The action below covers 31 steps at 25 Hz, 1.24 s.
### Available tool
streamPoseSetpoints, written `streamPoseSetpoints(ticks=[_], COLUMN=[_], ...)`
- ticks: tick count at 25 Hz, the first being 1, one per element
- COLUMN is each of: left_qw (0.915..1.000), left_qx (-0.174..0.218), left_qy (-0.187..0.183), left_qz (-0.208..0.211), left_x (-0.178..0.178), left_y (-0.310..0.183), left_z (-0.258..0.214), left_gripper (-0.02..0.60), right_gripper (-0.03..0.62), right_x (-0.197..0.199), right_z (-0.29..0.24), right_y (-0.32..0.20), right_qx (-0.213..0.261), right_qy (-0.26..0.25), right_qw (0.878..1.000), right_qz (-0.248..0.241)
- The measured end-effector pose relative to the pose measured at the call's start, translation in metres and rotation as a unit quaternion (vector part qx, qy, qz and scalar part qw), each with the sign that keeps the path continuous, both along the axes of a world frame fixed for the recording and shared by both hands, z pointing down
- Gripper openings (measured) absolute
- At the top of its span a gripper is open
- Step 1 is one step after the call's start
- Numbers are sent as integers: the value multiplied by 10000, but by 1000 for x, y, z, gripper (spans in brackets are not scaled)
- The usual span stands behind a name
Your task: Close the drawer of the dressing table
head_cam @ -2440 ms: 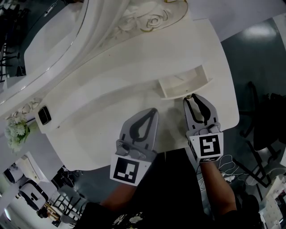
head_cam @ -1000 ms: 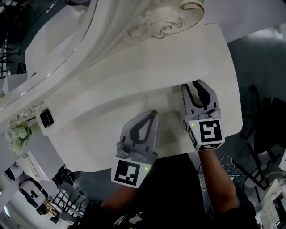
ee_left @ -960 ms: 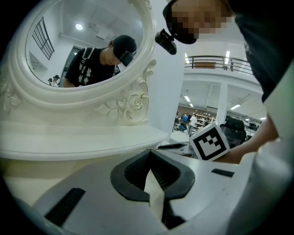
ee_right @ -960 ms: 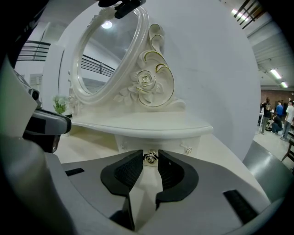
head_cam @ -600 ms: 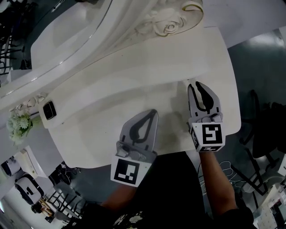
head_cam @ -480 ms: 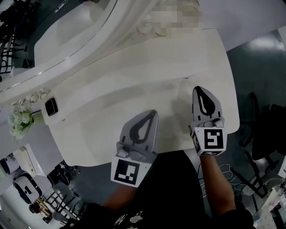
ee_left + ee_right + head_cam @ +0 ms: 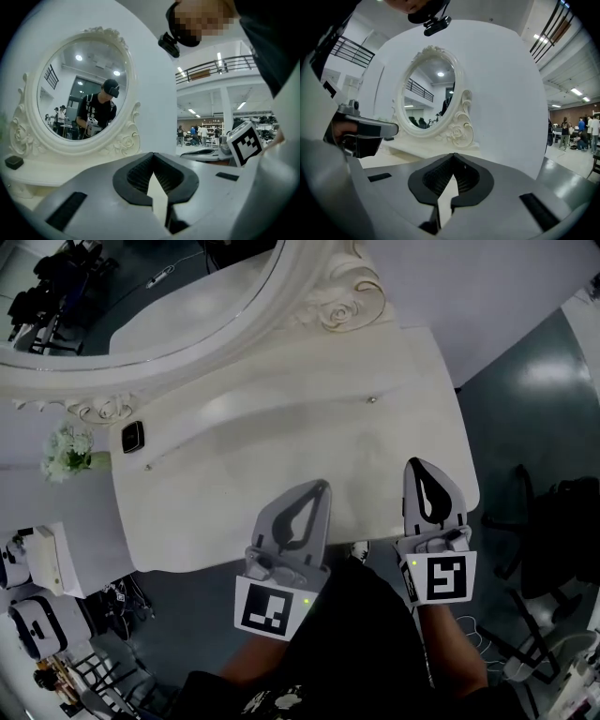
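Observation:
The white dressing table [image 7: 234, 512] fills the head view. Its small drawer sits flush in the raised tier, and only the knob [image 7: 372, 400] shows. My left gripper [image 7: 323, 485] hovers over the table's near edge, shut and empty. My right gripper [image 7: 418, 464] hangs over the near right corner, well back from the knob, also shut with nothing between its jaws. In the left gripper view the jaws [image 7: 153, 153] meet at their tips in front of the oval mirror [image 7: 79, 89]. The right gripper view shows its jaws [image 7: 453, 154] closed, facing the mirror [image 7: 429, 91].
A carved oval mirror [image 7: 141, 296] stands at the table's back. A small black device [image 7: 132, 436] and a bunch of pale flowers [image 7: 67, 451] sit at the table's left end. Dark floor with chairs and cables lies to the right and below.
The drawer, open in the earliest frame, is now pushed in. The right jaws have closed, and both grippers have drawn back from the drawer front toward the table's near edge and risen.

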<state>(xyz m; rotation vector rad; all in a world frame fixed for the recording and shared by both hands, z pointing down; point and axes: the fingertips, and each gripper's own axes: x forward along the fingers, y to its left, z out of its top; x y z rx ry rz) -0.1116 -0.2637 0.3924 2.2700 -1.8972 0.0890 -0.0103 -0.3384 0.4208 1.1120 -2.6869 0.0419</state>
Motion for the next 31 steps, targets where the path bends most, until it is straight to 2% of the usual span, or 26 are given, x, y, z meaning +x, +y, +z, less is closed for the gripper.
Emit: streamPoseSetpoints(ticks=[8, 17, 31], left_qw=[9977, 9923, 9902], left_qx=[526, 979, 1135], left_qy=[-279, -473, -571], left_qz=[-328, -600, -586], left_x=[17, 21, 37], left_y=[43, 72, 98], left_z=[-50, -84, -97], left_gripper=[3, 3, 3], right_gripper=[-2, -2, -2], right_x=[28, 33, 47], right_z=[-58, -95, -114], right_y=[49, 90, 115], right_qx=[470, 860, 1064], right_qy=[-279, -522, -650], right_qw=[9982, 9933, 9903], right_qz=[-263, -572, -611])
